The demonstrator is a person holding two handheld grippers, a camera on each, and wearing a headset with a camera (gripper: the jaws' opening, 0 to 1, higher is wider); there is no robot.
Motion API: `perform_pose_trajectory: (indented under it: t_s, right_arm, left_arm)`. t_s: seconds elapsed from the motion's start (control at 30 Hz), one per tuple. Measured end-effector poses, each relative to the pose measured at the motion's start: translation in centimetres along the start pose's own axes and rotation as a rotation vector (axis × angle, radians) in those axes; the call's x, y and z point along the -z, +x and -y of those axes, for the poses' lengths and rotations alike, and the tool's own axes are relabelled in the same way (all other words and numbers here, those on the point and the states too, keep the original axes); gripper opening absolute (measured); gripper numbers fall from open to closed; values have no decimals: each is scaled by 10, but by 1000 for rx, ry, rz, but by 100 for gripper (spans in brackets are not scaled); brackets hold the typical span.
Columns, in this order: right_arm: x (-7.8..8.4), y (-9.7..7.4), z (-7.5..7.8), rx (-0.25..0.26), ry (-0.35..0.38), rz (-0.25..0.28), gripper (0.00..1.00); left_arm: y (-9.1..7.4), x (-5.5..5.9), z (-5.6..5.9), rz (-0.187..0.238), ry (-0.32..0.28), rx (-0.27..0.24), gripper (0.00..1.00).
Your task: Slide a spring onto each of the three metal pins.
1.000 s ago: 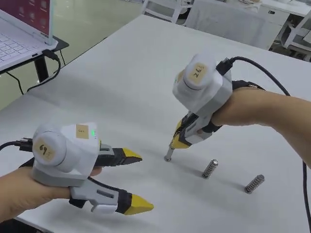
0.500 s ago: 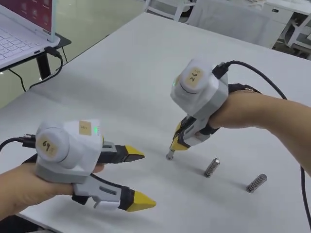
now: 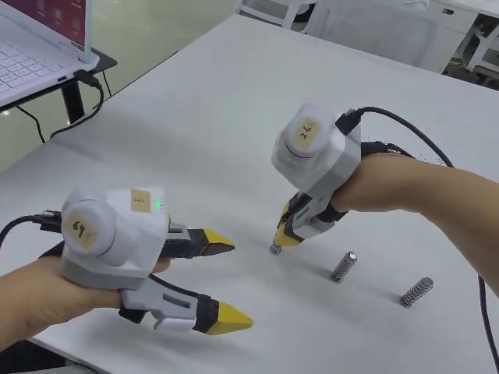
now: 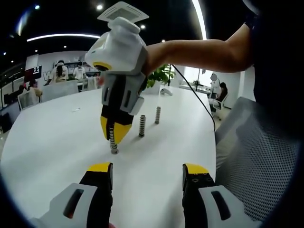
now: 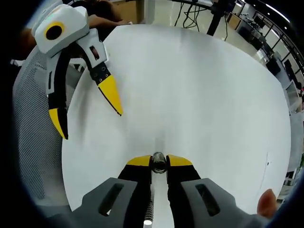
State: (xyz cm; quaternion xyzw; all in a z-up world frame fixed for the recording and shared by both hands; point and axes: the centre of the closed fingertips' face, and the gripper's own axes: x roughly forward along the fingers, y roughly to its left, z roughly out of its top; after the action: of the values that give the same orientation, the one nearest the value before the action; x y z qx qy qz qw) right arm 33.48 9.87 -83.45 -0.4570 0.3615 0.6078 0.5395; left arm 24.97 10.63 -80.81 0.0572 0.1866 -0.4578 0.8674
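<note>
Down over the pin [image 3: 274, 250], that's where my right claw [image 3: 279, 240] is now, pinched shut on the spring [image 5: 159, 164].

And what's changed?

A second ago the claw sat higher and more of the pin showed bare beneath it. Now the yellow tips are almost at the pin's foot on the table [image 3: 195, 117]. In the left gripper view I can see coils running below the tips towards that foot.

So the spring's on?

Threaded and pushed well down, I'd say, but not let go yet. My jaws are closed on its upper end.

Your other hand?

My left claw [image 3: 238, 284] hangs near the pin, on my side of it, jaws wide apart and nothing in them. It has barely shifted, just waiting.

And the other two pins?

Beyond the pin, on the side away from my left claw, the nearer spring [image 3: 343, 266] stands close by and the farther spring [image 3: 415, 291] a bit past it. From the left gripper view both stand upright in a row, so I take them as already seated, though the pins inside are hard to make out.

Meaning?

If I read that right, this is the last of the three. Next call is to ease the jaws apart and lift straight off. The danger is dragging the spring back up or tipping the pin.
</note>
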Motion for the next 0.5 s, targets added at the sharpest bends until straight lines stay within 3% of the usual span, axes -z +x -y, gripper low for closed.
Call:
perform_pose_trajectory:
  t_s: [0.5]
  right_arm:
    - [7,11,-2,-11,20,-6,10]
  left_arm:
    - [2,2,0,-6,-4,2,54]
